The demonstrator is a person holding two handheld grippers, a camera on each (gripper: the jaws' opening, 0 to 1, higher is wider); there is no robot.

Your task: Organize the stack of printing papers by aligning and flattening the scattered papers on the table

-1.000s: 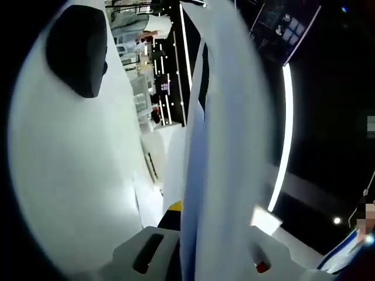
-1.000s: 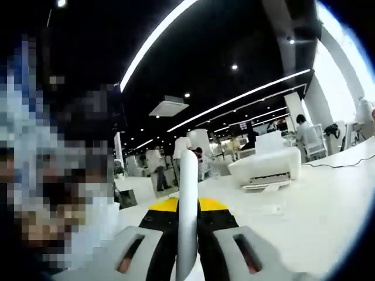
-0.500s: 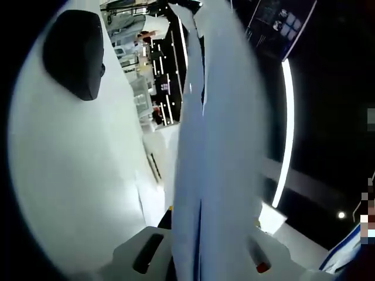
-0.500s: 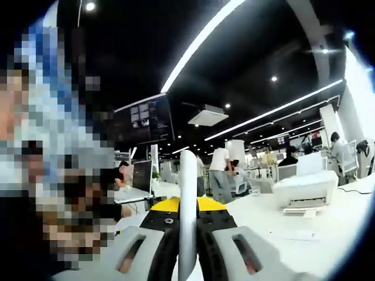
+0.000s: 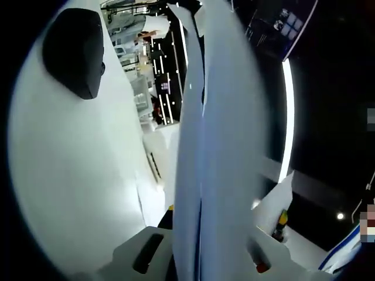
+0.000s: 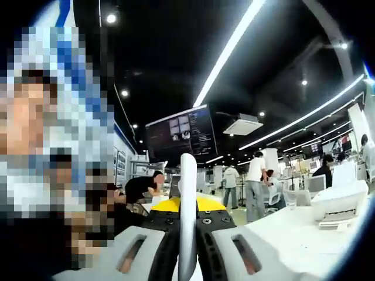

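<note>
A: Left gripper (image 5: 196, 257), what's it got?
B: Jaws clenched on the papers (image 5: 220, 146). Stack stands edge-on betw. the two jaws and runs up the middle of the left gripper view to the top. Sheets not flush: one edge (image 5: 187, 35) splays off to the left near the top, a dark gap betw. it and the rest.
A: And the right gripper (image 6: 187, 257)?
B: Same stack, seen as a thin white edge (image 6: 188, 211) rising betw. its jaws. Jaws shut tight on it, pads touching both sides. Yellow and black body parts just behind the sheet.
A: So papers are off the worktop?
B: Held up by both grippers, yes. In the left gripper view the white worktop (image 5: 76, 175) fills the left side, view rolled so it stands almost upright. A black rounded object (image 5: 73, 50) lies on it near the top left; can't tell what it is.
A: Anything else close?
B: Lower right of the left gripper view, a white piece with a yellow and black bit (image 5: 281, 219) pokes in beside the stack; prob. the other gripper, not sure. A blue and white sleeve (image 5: 343, 252) at bottom right.
A: Background?
B: Right gripper view: dark ceiling w/ long light strips (image 6: 231, 50), a hanging monitor (image 6: 179, 132), ppl standing at desks (image 6: 256, 184), one in black bent over (image 6: 137, 190). White printer (image 6: 343, 202) on a white worktop (image 6: 287, 240) at right.
</note>
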